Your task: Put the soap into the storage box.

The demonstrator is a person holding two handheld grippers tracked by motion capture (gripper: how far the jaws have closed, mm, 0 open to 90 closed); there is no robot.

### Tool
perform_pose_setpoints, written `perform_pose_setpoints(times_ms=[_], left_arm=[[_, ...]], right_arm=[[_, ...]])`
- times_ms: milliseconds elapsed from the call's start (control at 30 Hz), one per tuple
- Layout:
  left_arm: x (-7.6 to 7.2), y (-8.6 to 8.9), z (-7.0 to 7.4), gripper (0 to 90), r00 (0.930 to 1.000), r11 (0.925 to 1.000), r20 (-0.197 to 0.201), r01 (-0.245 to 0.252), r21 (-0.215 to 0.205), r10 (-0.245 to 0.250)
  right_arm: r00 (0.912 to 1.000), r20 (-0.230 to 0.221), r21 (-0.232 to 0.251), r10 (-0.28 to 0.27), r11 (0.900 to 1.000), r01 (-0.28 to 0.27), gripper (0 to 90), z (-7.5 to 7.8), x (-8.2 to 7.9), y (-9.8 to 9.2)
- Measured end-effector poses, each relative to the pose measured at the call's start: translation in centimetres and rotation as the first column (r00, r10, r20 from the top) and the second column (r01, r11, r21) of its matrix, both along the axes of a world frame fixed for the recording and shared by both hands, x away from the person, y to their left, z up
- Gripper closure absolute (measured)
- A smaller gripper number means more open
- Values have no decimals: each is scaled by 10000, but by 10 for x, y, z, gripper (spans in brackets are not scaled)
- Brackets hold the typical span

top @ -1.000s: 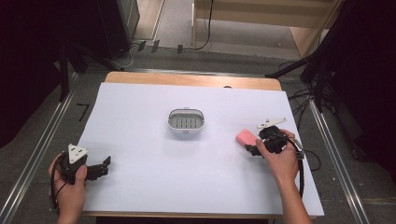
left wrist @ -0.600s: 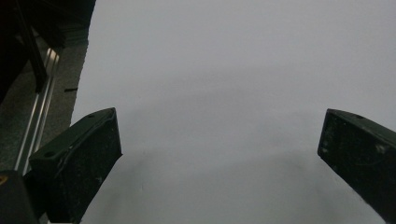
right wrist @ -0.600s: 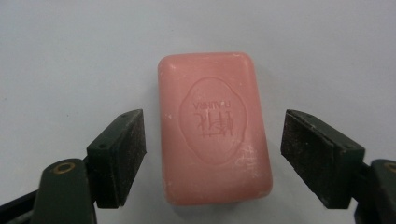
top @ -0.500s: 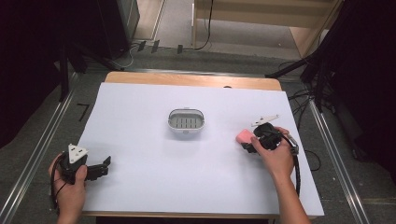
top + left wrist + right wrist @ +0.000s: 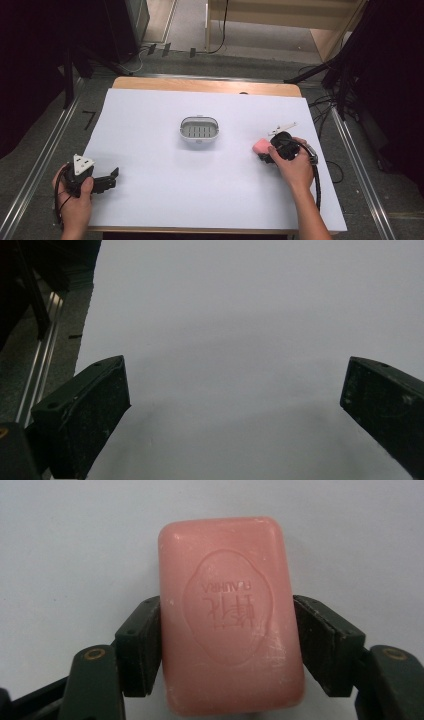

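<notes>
A pink bar of soap (image 5: 227, 615) with a stamped emblem lies on the white table sheet (image 5: 150, 165). My right gripper (image 5: 227, 642) has just been closing and both pads now press its long sides. In the high view the soap (image 5: 260, 146) pokes out to the left of the right gripper (image 5: 267, 154), held in a hand at the table's right side. A white oval soap dish (image 5: 199, 129) with a slotted grey insert sits at the table's centre. My left gripper (image 5: 114, 176) rests at the front left corner, jaws wide apart over bare sheet (image 5: 230, 340).
The wooden table edge (image 5: 205, 85) shows beyond the sheet at the back. Metal floor rails (image 5: 40, 165) run along both sides of the table. Cables (image 5: 320, 105) and dark stands crowd the floor at the right.
The right gripper has slid a little to the left and its jaws have closed onto the pink soap. The left gripper has stayed where it was.
</notes>
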State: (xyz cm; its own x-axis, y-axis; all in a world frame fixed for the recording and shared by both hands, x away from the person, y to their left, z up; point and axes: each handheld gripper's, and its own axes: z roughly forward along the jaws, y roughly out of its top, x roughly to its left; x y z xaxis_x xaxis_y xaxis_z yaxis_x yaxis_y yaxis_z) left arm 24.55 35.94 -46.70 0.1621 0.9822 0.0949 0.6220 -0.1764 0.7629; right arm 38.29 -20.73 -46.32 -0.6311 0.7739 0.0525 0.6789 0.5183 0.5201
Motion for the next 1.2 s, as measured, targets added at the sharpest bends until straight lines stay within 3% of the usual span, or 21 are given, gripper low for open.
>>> perform_pose_setpoints(times_ms=[433,633,700,1033,1200], left_arm=[[0,0,0,0,10000,10000,-15,16,13,-16],[0,0,0,0,10000,10000,-8,21,38,-21],[0,0,0,0,10000,10000,4,18,37,-18],[0,0,0,0,10000,10000,-16,5,13,-5],[0,0,0,0,10000,10000,-10,11,-6,-11]], right_arm=[[9976,424,-191,545,9984,-537,385,2,-3,3],[9902,829,-61,1122,9937,-1121,386,18,-2,11],[9900,782,6,1175,9930,-1179,386,20,-3,13],[9712,900,-152,2207,9753,-2202,386,32,2,38],[9516,998,-179,2907,9567,-2904,386,42,6,56]])
